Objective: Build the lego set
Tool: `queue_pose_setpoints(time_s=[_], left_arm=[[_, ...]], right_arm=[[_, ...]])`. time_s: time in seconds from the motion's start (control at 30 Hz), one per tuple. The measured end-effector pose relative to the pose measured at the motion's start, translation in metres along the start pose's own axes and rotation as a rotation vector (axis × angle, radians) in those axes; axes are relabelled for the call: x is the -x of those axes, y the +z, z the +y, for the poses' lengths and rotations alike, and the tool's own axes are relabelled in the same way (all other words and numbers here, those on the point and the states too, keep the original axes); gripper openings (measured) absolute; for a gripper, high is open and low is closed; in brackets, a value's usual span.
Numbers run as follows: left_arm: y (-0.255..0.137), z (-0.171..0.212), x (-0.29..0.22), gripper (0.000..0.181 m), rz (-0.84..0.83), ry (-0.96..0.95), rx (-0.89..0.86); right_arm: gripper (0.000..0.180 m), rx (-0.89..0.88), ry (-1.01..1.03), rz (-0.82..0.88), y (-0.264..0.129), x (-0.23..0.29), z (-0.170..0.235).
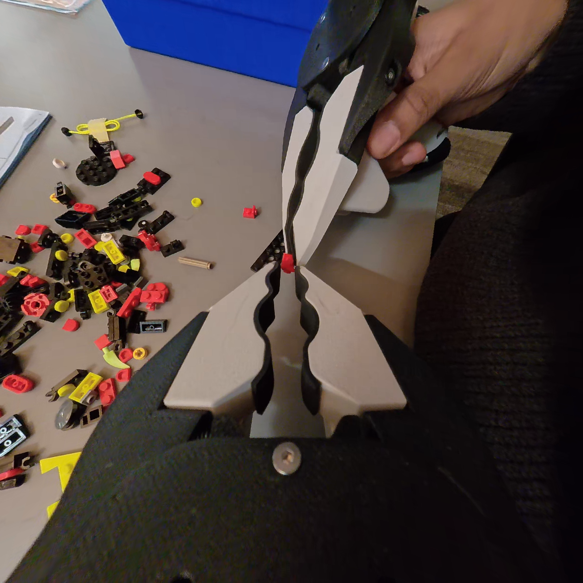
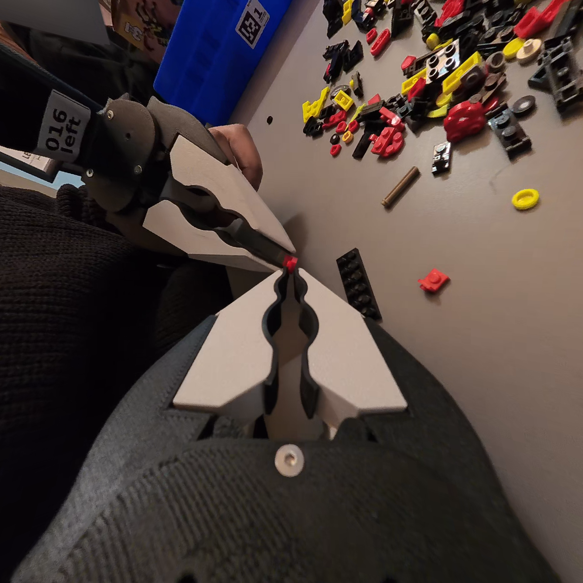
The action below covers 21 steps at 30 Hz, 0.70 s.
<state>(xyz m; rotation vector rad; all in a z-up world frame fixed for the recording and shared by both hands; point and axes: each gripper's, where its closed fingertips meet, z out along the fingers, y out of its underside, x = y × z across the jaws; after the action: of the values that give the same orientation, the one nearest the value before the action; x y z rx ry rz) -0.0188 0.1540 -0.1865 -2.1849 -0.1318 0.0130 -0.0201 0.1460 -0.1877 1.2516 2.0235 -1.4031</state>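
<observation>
A tiny red lego piece (image 1: pixel 287 262) is held in the air above the grey table, pinched where the two grippers meet tip to tip. My left gripper (image 1: pixel 287 270) closes on it from below in the left wrist view. My right gripper (image 1: pixel 291 256) comes down from above, nearly shut, with its tips on the same piece. In the right wrist view the red piece (image 2: pixel 290 262) sits at the tips of my right gripper (image 2: pixel 289 273), and the left gripper (image 2: pixel 286 259) reaches in from the left. A long black plate (image 2: pixel 358 284) lies on the table just behind.
A pile of loose red, black and yellow pieces (image 1: pixel 94 268) covers the table's left. Single pieces lie nearer: a red clip plate (image 1: pixel 250 212), a yellow ring (image 1: pixel 196 202), a tan axle (image 1: pixel 195 262). A blue bin (image 1: pixel 214 34) stands behind. A booklet (image 1: pixel 19 138) lies far left. The grippers are tip to tip, or close to it. From either gripper's tips it is about 4 cm to the long black plate (image 2: pixel 358 284). It is also in sight in the left wrist view (image 1: pixel 274 249).
</observation>
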Motion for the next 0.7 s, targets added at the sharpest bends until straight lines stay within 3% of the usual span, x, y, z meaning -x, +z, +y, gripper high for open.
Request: queue_pose_setpoints(time_s=[0.7], left_arm=[[0.0028, 0.0066, -0.0013, 0.004, -0.050, 0.143, 0.048]], right_arm=[[0.002, 0.045, 0.015, -0.013, 0.0036, 0.0003, 0.0077]])
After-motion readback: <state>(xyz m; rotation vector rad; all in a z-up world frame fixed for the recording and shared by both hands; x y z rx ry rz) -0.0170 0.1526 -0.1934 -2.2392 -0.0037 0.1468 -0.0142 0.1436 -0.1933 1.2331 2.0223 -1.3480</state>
